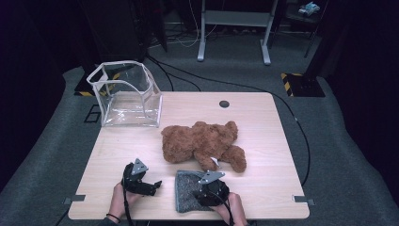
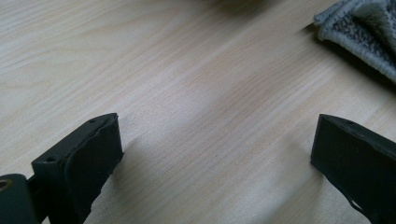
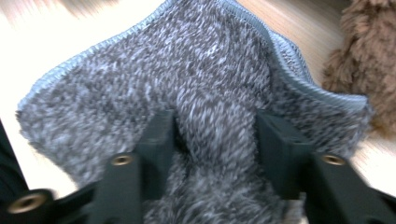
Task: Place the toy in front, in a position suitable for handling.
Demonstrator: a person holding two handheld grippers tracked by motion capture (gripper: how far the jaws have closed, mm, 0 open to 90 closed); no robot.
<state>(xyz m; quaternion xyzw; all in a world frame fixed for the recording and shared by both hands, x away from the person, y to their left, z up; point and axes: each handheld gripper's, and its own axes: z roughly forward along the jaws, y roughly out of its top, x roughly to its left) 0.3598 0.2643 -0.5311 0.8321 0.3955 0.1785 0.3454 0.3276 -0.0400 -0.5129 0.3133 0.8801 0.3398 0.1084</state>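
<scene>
A grey terry cloth (image 1: pixel 186 193) lies near the front edge of the wooden table (image 1: pixel 263 122), just in front of a brown teddy bear (image 1: pixel 202 143) lying on its side. My right gripper (image 1: pixel 203 192) points down into the cloth. In the right gripper view its jaws (image 3: pixel 215 128) are shut on a raised fold of the cloth (image 3: pixel 187 60), with the bear (image 3: pixel 369 51) at the right edge. My left gripper (image 1: pixel 153 186) rests to the left of the cloth, open. Between its jaws (image 2: pixel 217 140) is bare wood, and a corner of the cloth (image 2: pixel 359 32) lies beyond.
A clear plastic bag with a white rim (image 1: pixel 127 94) stands open at the table's far left corner. A small dark round hole (image 1: pixel 224 103) sits near the far edge. Bare wood stretches to the right of the bear. Floor cables run behind the table.
</scene>
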